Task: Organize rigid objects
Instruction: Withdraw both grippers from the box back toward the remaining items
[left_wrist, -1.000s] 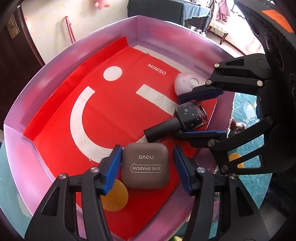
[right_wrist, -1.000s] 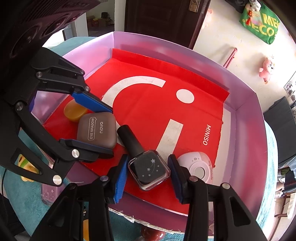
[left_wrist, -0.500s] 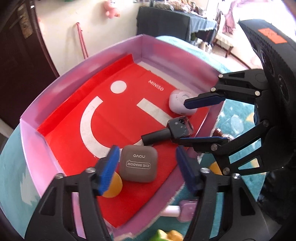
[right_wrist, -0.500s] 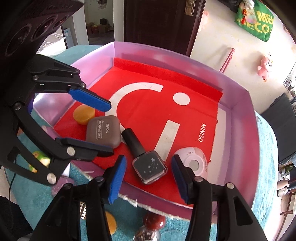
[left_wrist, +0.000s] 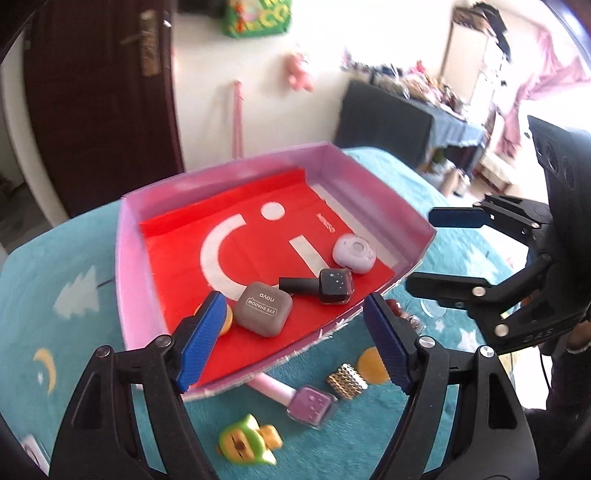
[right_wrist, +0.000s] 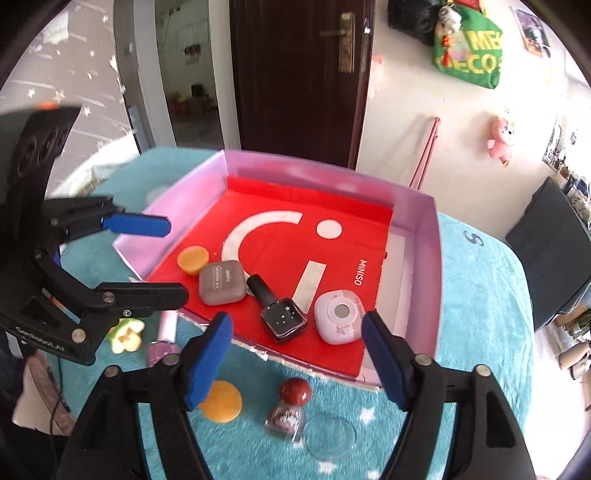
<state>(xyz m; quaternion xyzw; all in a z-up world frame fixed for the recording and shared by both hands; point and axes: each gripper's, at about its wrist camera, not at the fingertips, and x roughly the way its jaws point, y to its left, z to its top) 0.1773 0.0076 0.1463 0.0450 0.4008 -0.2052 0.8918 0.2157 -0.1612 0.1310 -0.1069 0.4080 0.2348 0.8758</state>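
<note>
The left claw (left_wrist: 295, 343) is spread wide and holds nothing, hanging over the near edge of the pink tray (left_wrist: 125, 266). The right claw (right_wrist: 297, 352) is likewise spread and empty, above that tray's near rim.

Seen from the left wrist, the brown eye-shadow case (left_wrist: 264, 308) lies at 12 o'clock from the left claw, on the red liner (left_wrist: 177, 254). An orange disc (left_wrist: 226, 320) sits just beside the case at its 9 o'clock, partly hidden by a blue pad. The dark polish bottle (left_wrist: 323, 290) lies on its side at the case's 2 o'clock, cap toward the case. The pale round gadget (left_wrist: 354, 254) rests near the bottle at 1 o'clock. The right claw shows at 3 o'clock, outside the tray.

On the teal cloth (left_wrist: 55, 258) of the counter, outside the tray, at 6 o'clock from the left claw lie a pink polish bottle (left_wrist: 310, 401) on its side, a gold studded piece (left_wrist: 346, 380) just beside it, a second orange disc (left_wrist: 371, 365) and a green-yellow toy (left_wrist: 245, 445).

From the right wrist, a red-capped bottle (right_wrist: 290, 408) lies at 6 o'clock from the right claw, with a clear round lid (right_wrist: 328, 435) touching or just beside it; I cannot tell which.
</note>
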